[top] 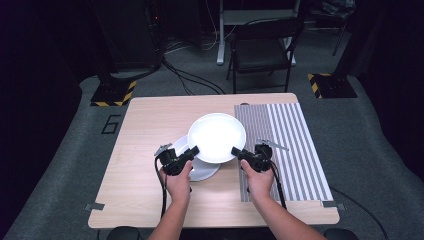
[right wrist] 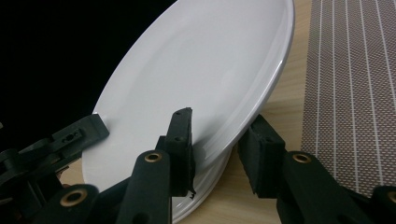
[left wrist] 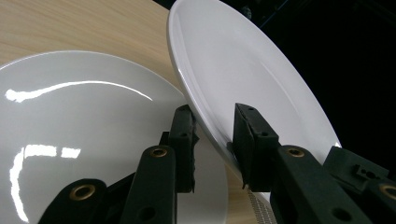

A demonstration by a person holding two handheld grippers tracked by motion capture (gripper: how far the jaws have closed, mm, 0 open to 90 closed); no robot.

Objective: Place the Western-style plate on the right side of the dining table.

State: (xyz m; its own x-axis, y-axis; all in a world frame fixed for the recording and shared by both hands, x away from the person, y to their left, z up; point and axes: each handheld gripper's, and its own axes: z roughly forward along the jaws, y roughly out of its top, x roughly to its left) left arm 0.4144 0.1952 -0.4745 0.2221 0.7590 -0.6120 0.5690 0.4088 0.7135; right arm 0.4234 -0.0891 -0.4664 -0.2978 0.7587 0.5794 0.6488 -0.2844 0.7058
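Your high view looks down from above your side, facing 12 o'clock across the light wooden table (top: 150, 120). Your two gripper views sit very close, low beside the round white lifted plate (top: 216, 137) (left wrist: 243, 74) (right wrist: 196, 70), which all three share.

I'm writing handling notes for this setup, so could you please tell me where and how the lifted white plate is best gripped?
Grip the lifted white plate at its thin rim, at two opposite points, coming in from the near edge on either side. The rim is the only part slim enough to sit between the jaws. The left claw and right claw hold it this way, tilted above the second white plate.
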